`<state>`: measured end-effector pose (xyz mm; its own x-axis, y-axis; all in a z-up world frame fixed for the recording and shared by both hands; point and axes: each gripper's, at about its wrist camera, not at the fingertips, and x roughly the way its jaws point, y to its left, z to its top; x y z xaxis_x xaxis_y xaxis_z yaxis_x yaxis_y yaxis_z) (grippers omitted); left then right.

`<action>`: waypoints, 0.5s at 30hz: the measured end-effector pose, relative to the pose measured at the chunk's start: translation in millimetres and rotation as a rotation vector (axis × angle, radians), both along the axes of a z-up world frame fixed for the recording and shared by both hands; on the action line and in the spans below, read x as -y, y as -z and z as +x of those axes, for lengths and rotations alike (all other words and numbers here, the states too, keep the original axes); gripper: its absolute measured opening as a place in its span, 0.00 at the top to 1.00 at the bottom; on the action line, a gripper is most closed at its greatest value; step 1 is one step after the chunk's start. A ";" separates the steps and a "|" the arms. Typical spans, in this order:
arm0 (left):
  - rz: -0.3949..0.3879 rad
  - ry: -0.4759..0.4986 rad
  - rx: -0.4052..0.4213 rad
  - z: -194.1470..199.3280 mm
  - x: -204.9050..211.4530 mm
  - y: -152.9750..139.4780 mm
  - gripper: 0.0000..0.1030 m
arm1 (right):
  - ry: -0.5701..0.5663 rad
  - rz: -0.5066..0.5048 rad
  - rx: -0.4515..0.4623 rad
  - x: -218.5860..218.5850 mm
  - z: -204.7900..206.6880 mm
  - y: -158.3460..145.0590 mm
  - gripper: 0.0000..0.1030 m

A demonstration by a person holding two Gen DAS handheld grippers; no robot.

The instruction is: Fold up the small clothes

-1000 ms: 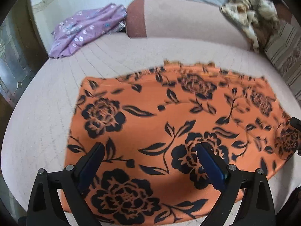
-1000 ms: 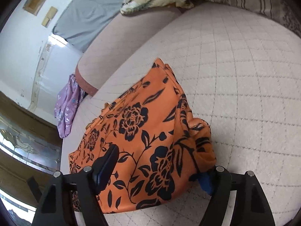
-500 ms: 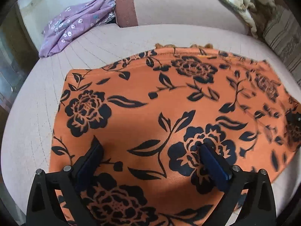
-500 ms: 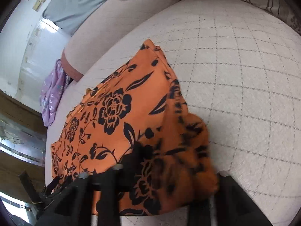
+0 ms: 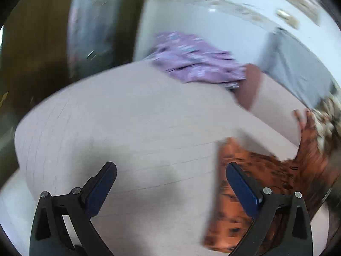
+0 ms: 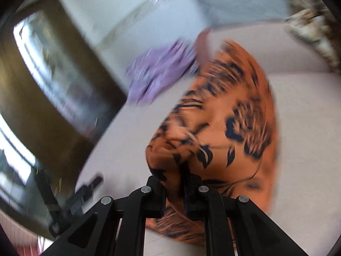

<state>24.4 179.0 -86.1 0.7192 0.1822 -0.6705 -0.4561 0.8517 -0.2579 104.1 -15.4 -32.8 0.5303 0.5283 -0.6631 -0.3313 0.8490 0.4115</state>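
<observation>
The orange floral garment [image 6: 232,115] is hanging bunched from the right gripper [image 6: 173,188], w/ one gathered edge pinched btwn the two black fingers, which are closing tight on the fabric. The rest of the cloth is draping down & away over the pale quilted cushion [image 6: 298,128], black flower print smeared by blur. In the left wrist view the same garment [image 5: 266,181] is sitting at the right side of the cushion [image 5: 127,128], partly lifted, its upper part rising toward the frame edge.

The left gripper [image 5: 170,181] is standing wide open, blue-padded fingers well apart, holding nothing; bare cushion is showing btwn them, and the right-hand finger [image 5: 240,187] is overlapping the orange cloth's edge in the view; can't tell if it's touching.

Further back, a purple floral cloth [image 5: 196,61] is lying crumpled at the far end of the cushion, just beside a brownish bolster end [image 5: 249,87]. A patterned cream blanket [image 6: 313,25] is lying heaped at the far right. White wall [image 5: 202,21] behind; dark wood & glass panel [image 6: 53,81] off to the left. Both views are blurring heavily.
</observation>
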 end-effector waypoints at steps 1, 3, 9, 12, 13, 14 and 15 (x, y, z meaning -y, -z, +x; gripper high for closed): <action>-0.035 -0.032 -0.047 2.3 -11.0 13.5 0.01 | -0.050 -0.052 -0.046 -24.8 0.8 27.2 0.88; -0.144 -0.046 -0.072 2.6 -24.5 21.5 0.03 | -0.106 -0.150 -0.215 -55.5 7.3 94.0 0.87; -0.149 0.005 -0.043 11.6 -15.3 19.5 0.03 | -0.099 -0.122 -0.136 -59.7 6.8 57.5 0.89; -0.138 0.032 -0.027 11.4 -10.2 18.1 0.03 | -0.088 -0.074 -0.051 -59.5 3.1 17.3 0.89; -0.144 0.037 -0.018 9.4 -13.5 15.6 0.03 | -0.096 -0.065 -0.037 -61.5 0.5 11.9 0.89; -0.158 0.041 -0.008 8.2 -15.1 15.2 0.03 | -0.108 -0.061 -0.048 -63.3 1.6 15.9 0.89; -0.180 0.049 0.001 5.2 -16.0 15.6 0.03 | -0.115 -0.067 -0.070 -65.7 -0.4 27.6 0.89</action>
<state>29.6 195.0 -101.7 0.7253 0.0241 -0.6880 -0.4149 0.8128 -0.4089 103.8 50.3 -60.4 0.4197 0.5365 -0.7321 -0.4006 0.8333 0.3810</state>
